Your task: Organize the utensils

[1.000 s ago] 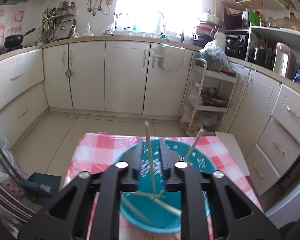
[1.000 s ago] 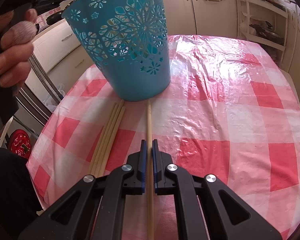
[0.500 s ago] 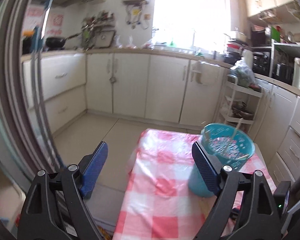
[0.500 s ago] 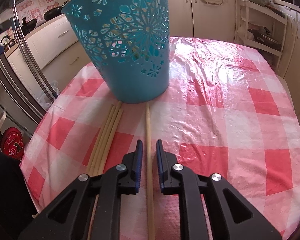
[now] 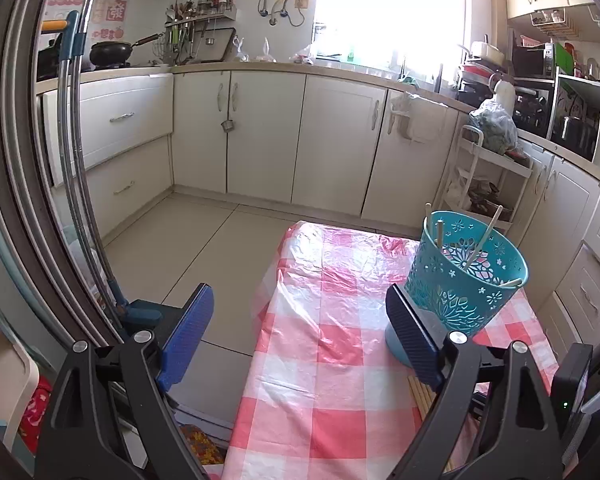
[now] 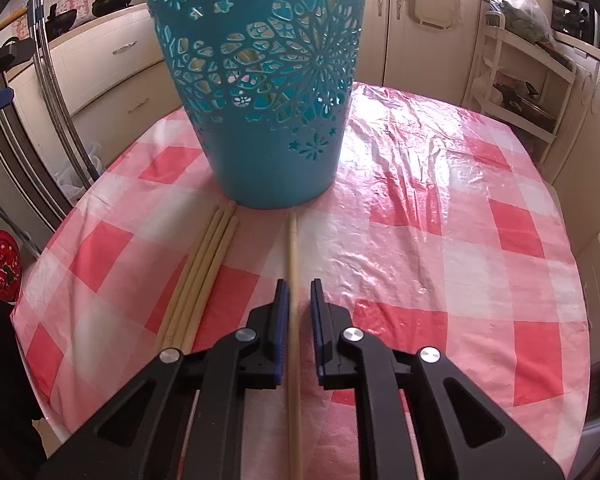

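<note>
Checked tablecloth [image 6: 440,240]: loose chopsticks [image 6: 204,272] visible.

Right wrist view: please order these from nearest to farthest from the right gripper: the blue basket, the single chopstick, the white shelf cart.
1. Single chopstick, lying between the fingers of the right gripper.
2. Blue basket, straight ahead on the table, just past the chopstick's far tip.
3. White shelf cart, on the floor beyond the table, upper right.

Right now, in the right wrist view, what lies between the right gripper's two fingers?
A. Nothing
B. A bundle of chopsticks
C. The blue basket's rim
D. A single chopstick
D: a single chopstick runs between the right gripper fingers, apart from the bundle beside it.
</note>
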### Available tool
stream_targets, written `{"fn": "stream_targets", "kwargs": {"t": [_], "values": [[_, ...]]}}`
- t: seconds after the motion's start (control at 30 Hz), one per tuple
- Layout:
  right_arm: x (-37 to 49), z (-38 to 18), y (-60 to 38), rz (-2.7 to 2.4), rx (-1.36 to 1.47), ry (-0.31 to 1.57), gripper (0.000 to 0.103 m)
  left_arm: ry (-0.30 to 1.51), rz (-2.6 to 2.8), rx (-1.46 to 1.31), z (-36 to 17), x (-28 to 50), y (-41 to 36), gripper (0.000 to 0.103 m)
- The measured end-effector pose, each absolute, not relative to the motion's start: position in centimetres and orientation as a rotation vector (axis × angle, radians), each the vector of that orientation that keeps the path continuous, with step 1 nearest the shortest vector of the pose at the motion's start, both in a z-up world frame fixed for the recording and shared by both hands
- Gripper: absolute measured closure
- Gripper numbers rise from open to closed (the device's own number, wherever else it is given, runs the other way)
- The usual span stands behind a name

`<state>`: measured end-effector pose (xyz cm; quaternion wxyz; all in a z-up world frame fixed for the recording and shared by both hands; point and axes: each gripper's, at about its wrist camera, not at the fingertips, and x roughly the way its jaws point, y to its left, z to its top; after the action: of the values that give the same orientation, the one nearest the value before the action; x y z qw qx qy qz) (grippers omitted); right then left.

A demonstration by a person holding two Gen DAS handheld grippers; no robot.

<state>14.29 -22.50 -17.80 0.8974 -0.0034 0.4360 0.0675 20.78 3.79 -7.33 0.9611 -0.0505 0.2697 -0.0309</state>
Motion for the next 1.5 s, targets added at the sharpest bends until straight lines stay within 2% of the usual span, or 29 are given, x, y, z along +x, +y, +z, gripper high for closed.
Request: {"fn": "stream_targets", "kwargs": {"t": [0.1, 0.67, 1.13, 1.5], "values": [[14.2, -17.8, -23.1, 0.139, 0.017, 0.905, 0.097, 0.561, -0.059, -0.104, -7.5, 21.2, 3.7, 0.019], [13.1, -15.7, -27.1, 0.177, 0.274, 0.862, 0.097, 0.643, -0.031, -0.118, -9.1, 22.9, 3.4, 0.019], [11.7, -13.0, -29.0, 0.227, 0.424, 0.743, 0.097, 0.667, -0.023, -0.142, -9.8, 23.3, 3.9, 0.019], [10.3, -8.7, -30.0, 0.276, 0.494, 0.616, 0.097, 0.680, -0.028, -0.187, -10.0, 23.2, 4.7, 0.019]]}}
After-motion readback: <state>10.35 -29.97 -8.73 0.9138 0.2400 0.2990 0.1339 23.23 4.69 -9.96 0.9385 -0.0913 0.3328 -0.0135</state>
